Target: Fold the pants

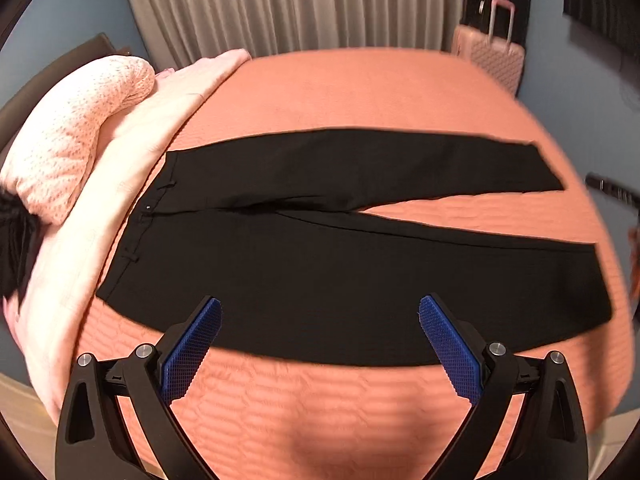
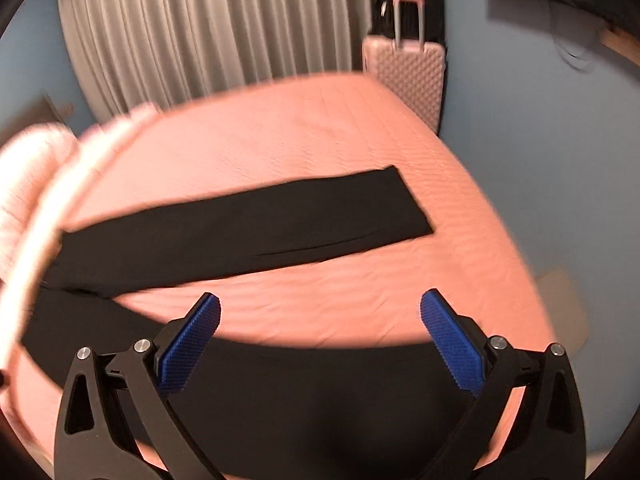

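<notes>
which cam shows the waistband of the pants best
The left wrist view: the waistband of the black pants lies in plain sight, sharp, with belt loops showing. In the right wrist view that end sits blurred at the left edge, waistband not discernible.

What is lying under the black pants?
The black pants lie flat on the orange quilted bedspread, legs spread apart. Whatever is beneath the fabric itself is covered.

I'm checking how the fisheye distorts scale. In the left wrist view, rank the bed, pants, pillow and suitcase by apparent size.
1. bed
2. pants
3. pillow, enlarged by nearness
4. suitcase, farthest away, so its true rank against the pillow is unsure
</notes>
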Motion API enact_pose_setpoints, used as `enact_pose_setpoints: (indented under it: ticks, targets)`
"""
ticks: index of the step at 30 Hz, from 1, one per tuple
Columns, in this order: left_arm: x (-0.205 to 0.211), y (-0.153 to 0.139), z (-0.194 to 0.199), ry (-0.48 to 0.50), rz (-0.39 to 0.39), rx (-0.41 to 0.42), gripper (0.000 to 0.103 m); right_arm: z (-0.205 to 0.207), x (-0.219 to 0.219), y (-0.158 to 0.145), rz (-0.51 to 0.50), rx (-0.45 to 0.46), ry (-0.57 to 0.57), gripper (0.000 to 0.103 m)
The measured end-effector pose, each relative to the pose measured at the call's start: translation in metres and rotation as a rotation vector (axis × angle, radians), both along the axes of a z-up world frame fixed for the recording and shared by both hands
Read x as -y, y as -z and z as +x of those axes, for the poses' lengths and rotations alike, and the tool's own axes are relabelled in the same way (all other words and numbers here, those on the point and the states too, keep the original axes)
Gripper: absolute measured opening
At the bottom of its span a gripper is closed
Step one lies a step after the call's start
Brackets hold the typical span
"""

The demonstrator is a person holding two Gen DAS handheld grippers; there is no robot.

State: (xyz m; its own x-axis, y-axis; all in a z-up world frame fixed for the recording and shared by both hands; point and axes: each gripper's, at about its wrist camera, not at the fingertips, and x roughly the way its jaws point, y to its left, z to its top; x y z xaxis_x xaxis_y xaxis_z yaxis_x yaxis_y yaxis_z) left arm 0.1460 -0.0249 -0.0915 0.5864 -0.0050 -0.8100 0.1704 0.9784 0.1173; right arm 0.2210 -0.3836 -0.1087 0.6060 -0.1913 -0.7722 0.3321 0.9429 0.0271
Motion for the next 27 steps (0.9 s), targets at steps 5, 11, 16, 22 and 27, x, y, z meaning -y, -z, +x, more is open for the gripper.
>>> enact_pose_setpoints:
  ticks: [5, 11, 16, 22, 27]
  targets:
    - [0.019, 0.028, 0.051, -0.018, 0.032, 0.02, 0.098, 0.094, 0.092, 0.054, 0.096, -0.073, 0.001, 0.098]
    - [0.037, 0.06, 0.116, -0.022, -0.01, 0.017, 0.098, 0.172, 0.143, 0.096, 0.112, -0.099, -0.067, 0.098]
    - [0.039, 0.088, 0.154, -0.06, 0.023, 0.0, 0.098, 0.213, 0.171, 0.133, 0.159, -0.136, -0.096, 0.081]
    - [0.027, 0.107, 0.176, -0.073, 0.029, -0.002, 0.098, 0.218, 0.166, 0.14, 0.093, -0.11, -0.149, 0.07]
    - [-0.02, 0.106, 0.22, -0.151, 0.076, 0.051, 0.098, 0.213, 0.158, 0.134, 0.071, -0.094, -0.174, 0.017]
